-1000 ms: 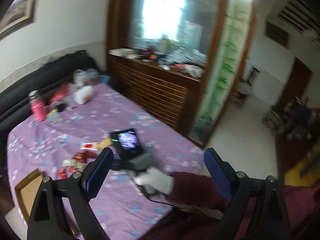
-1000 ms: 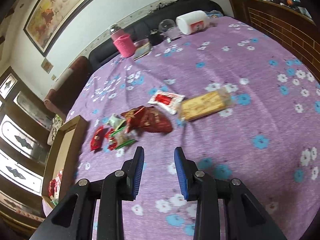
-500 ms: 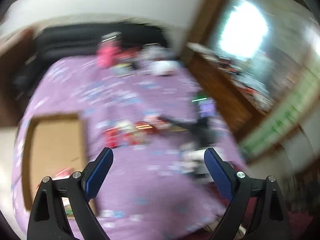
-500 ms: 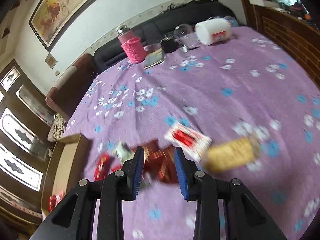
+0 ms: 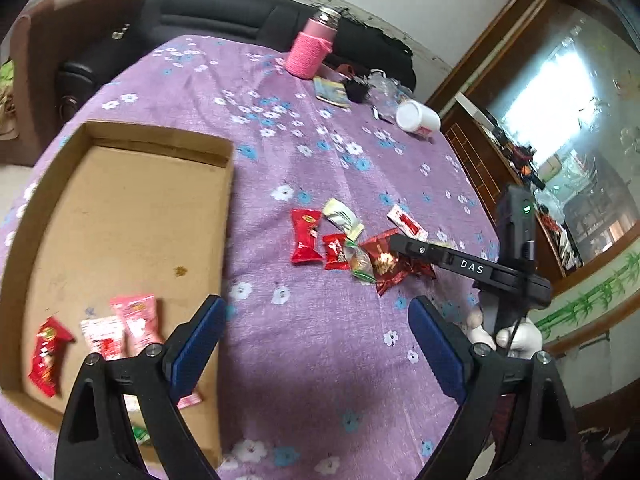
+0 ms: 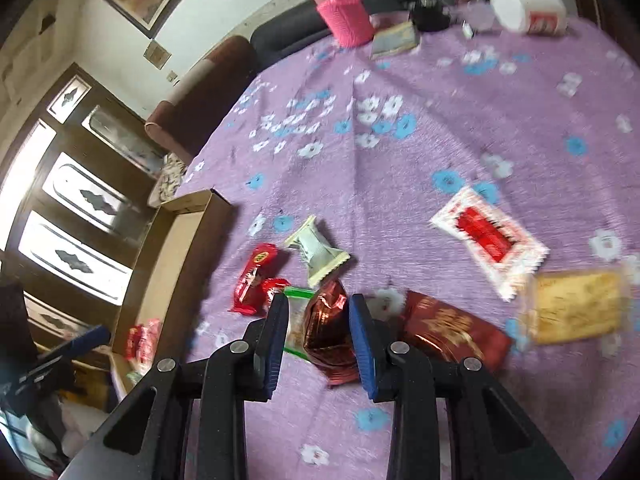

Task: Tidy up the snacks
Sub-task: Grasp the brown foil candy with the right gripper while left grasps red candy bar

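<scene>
Loose snacks lie in a heap on the purple flowered cloth: a red packet [image 5: 306, 236], a pale green-white one [image 6: 316, 252], a white-and-red one [image 6: 488, 236], a yellow biscuit pack [image 6: 576, 308] and two dark red foil packets. My right gripper [image 6: 318, 304] is low over the heap with one dark red foil packet [image 6: 328, 328] between its partly open fingers; I see no squeeze. My left gripper [image 5: 316, 308] hangs wide open and empty above bare cloth, between the heap and the cardboard box [image 5: 160, 136]. The box holds a pink packet [image 5: 136, 316] and a red one [image 5: 48, 344].
A pink-sleeved flask [image 5: 310, 52], a white jar [image 5: 418, 118] on its side and small clutter stand at the table's far end. A black sofa runs behind it and a wooden cabinet along the right. A gloved hand [image 5: 504, 332] holds the right gripper.
The left view has swung from the room down onto the table and box. The right gripper has moved onto the snack heap, and a foil packet now sits between its fingers.
</scene>
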`<action>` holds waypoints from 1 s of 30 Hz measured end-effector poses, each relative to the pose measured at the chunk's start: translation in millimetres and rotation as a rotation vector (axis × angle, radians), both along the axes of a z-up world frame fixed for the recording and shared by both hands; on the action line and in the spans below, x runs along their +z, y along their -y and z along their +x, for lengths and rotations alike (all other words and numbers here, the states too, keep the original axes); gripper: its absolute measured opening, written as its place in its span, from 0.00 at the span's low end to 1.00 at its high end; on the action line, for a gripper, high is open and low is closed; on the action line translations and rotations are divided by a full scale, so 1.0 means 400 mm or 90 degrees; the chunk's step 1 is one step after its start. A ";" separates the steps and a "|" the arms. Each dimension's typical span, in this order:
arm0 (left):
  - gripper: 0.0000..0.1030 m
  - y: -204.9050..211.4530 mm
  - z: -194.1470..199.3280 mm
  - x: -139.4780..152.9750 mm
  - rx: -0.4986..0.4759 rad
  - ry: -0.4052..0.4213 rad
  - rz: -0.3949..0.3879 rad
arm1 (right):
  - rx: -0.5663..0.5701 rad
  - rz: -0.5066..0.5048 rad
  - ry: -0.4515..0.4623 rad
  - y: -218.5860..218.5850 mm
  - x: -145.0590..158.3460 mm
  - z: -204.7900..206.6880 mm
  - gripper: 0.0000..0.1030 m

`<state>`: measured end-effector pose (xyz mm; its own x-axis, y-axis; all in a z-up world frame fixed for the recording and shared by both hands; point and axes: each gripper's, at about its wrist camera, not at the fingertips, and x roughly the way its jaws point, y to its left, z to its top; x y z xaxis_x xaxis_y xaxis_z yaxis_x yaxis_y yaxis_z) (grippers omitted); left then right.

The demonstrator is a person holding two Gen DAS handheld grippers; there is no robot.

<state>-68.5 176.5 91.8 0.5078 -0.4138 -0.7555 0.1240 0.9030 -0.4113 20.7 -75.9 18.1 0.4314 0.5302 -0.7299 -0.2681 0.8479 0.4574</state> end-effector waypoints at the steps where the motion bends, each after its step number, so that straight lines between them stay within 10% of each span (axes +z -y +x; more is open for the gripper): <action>1: 0.89 0.012 0.003 -0.010 -0.005 -0.001 0.003 | -0.004 -0.024 0.017 -0.007 0.004 -0.004 0.33; 9: 0.89 0.043 0.036 -0.034 -0.004 -0.007 0.012 | 0.021 -0.117 0.035 -0.088 -0.041 0.002 0.44; 16: 0.88 0.089 0.149 -0.073 -0.005 -0.020 0.016 | -0.023 -0.053 0.053 -0.049 -0.048 -0.045 0.25; 21: 0.59 0.131 0.243 -0.129 -0.017 -0.046 0.046 | -0.040 0.007 0.052 -0.003 -0.061 -0.052 0.25; 30: 0.49 0.172 0.298 -0.210 -0.026 -0.061 0.142 | -0.030 0.043 0.045 0.002 -0.063 -0.050 0.26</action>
<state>50.8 107.6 7.8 0.4160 -0.2503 -0.8743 0.1329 0.9678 -0.2138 0.8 -76.7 -6.9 0.5065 0.5545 -0.6603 -0.2622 0.8286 0.4947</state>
